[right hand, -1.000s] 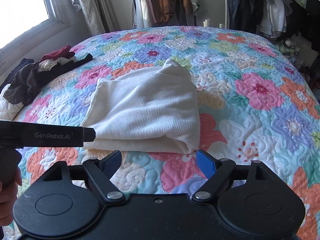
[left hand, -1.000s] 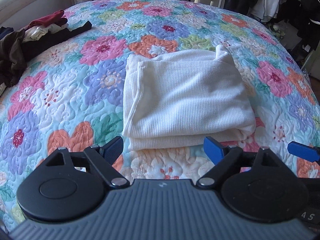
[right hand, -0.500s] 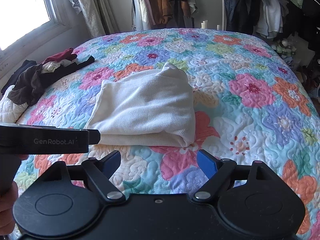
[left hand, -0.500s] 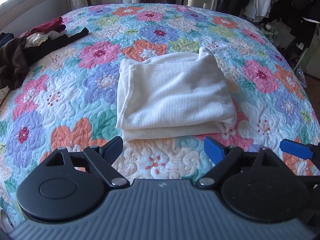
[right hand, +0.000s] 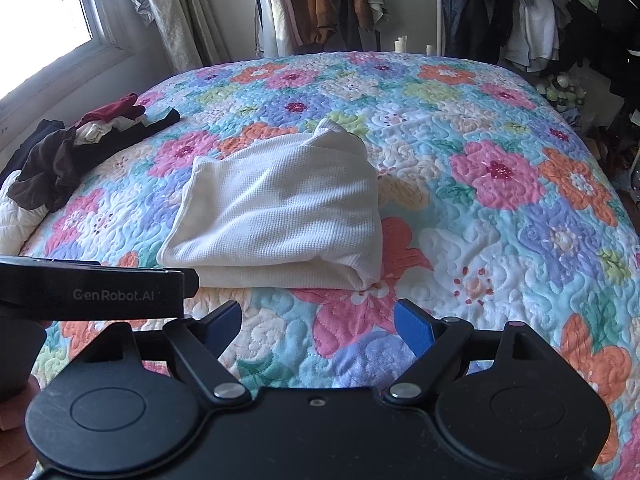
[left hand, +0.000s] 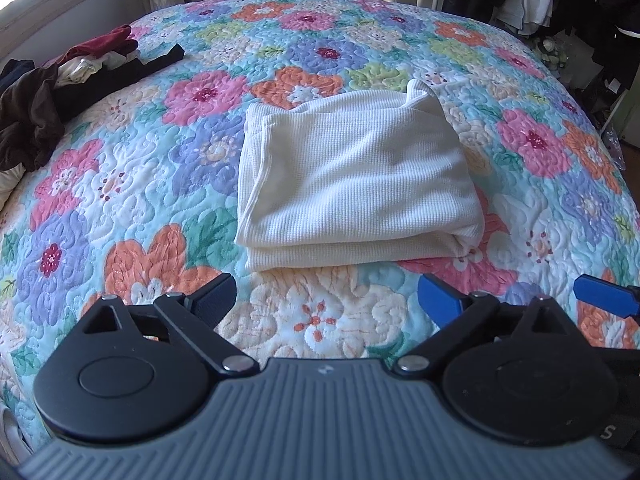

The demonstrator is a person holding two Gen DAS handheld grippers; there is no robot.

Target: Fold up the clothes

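Jaws of the left hand-held gripper (left hand: 326,300) are opening wide, empty, near the folded cream garment (left hand: 352,184).

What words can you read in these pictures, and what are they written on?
"GenRobot.AI": on the side of the left gripper, where its black body shows at the left edge of the right wrist view.
"S": a lone white letter on a black part at the bottom right corner of the left wrist view; the rest is cut off.
No writing shows on the folded cream garment, the floral quilt or the hanging clothes.
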